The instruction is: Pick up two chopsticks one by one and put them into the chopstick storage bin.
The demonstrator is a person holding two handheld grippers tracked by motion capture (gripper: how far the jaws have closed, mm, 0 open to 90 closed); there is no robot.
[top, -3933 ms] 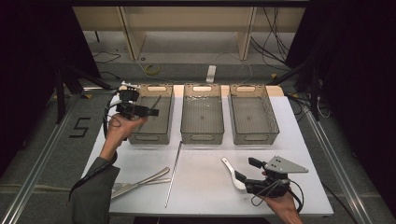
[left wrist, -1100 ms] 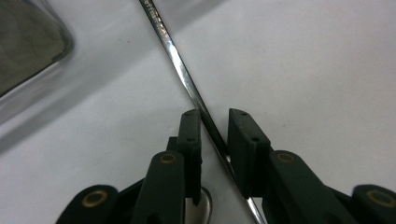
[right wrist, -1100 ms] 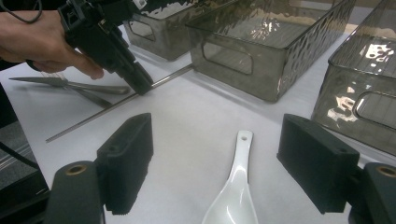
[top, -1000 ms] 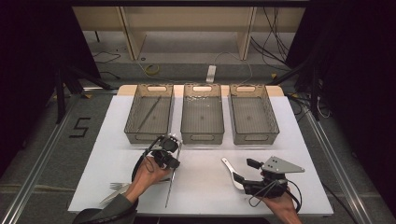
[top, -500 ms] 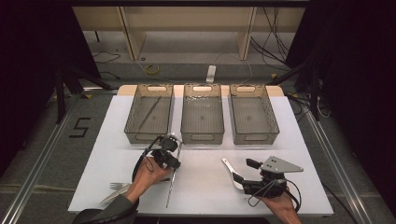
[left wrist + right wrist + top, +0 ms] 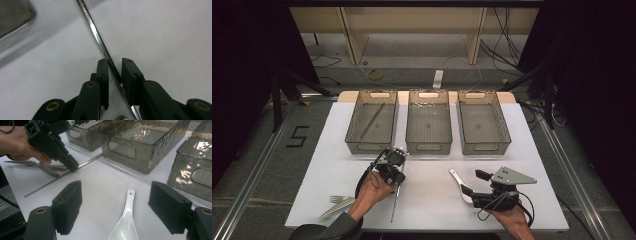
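Note:
A long thin metal rod lies on the white table, near the front. My left gripper points down onto its far part. In the left gripper view the rod runs between the two pads of the left gripper. The jaws have just been closing and stand narrow, with a small gap still showing beside the rod. A white ceramic spoon lies just ahead of my right gripper, which is wide open and holds nothing. In the right gripper view the spoon lies between and beyond its jaws.
Three grey see-through bins stand in a row at the back: the left bin holds another metal rod, beside the middle bin and right bin. A fork and other cutlery lie at the front left.
Since the earliest frame my left hand has come back from the left bin to the rod on the table. Over the last second both hands have hardly moved.

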